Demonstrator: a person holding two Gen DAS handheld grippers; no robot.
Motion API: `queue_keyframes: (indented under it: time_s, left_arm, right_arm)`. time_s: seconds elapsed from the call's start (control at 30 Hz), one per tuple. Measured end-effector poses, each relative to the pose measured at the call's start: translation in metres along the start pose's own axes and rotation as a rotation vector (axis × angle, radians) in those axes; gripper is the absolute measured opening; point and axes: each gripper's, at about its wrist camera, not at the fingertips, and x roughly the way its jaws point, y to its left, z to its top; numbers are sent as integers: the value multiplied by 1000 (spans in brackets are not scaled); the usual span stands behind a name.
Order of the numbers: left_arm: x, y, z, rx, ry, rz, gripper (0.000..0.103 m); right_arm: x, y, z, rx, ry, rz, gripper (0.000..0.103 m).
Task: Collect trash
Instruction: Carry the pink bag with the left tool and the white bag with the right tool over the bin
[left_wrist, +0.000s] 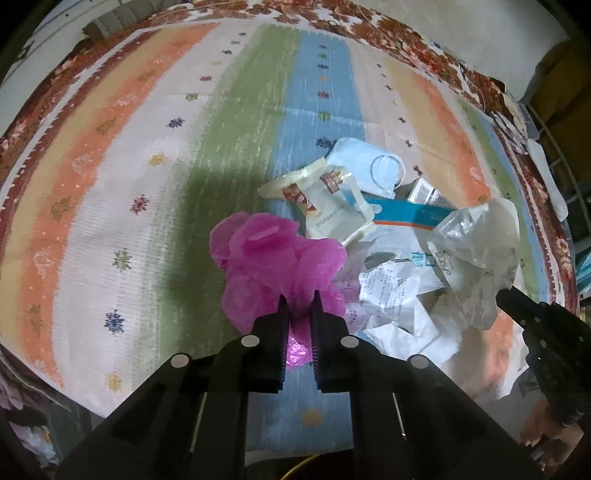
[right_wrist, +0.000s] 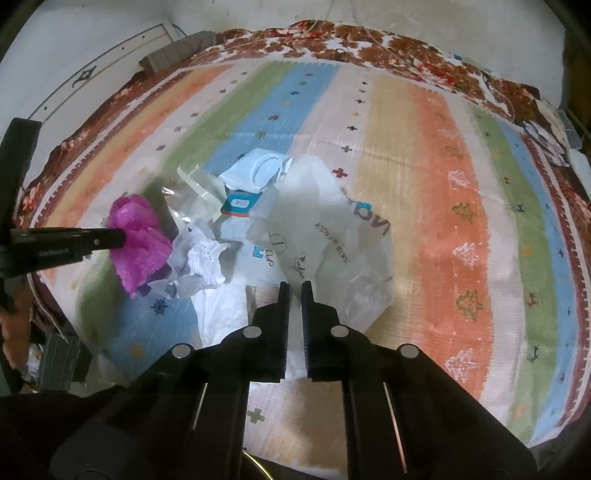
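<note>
My left gripper (left_wrist: 300, 295) is shut on a crumpled magenta plastic bag (left_wrist: 273, 258), also seen in the right wrist view (right_wrist: 138, 240) with the left gripper (right_wrist: 120, 238) at its left side. My right gripper (right_wrist: 295, 286) is shut on a clear printed plastic bag (right_wrist: 321, 229), which also shows in the left wrist view (left_wrist: 476, 243) with the right gripper (left_wrist: 502, 297) at its lower edge. Between them lies a pile: crumpled receipts (left_wrist: 391, 291), a snack wrapper (left_wrist: 328, 199), a blue face mask (left_wrist: 369, 166) and a blue-white carton (left_wrist: 410, 214).
The pile lies on a striped multicoloured mat (left_wrist: 147, 166) spread over a floral bedcover (right_wrist: 332, 40). A wall and a bed rail (right_wrist: 92, 74) stand at the far left. Clutter sits past the mat's right edge (left_wrist: 535, 147).
</note>
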Motion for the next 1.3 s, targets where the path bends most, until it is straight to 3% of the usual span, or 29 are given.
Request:
queue_keyframes:
  time_s: [0.27, 0.5, 1.1, 1.3]
  left_arm:
    - [-39, 2, -4, -28, -55, -39, 9]
    - [-70, -5, -16, -30, -97, -121, 9]
    - [-133, -34, -76, 33, -177, -261, 9]
    - [-144, -37, -95, 62, -195, -269, 9]
  right_arm:
    - [-27, -2, -3, 8, -21, 31, 3]
    - [-58, 2, -12, 19, -66, 65, 3]
    - [-123, 27, -63, 17, -133, 137, 3]
    - [-138, 33, -79, 14, -152, 150, 3]
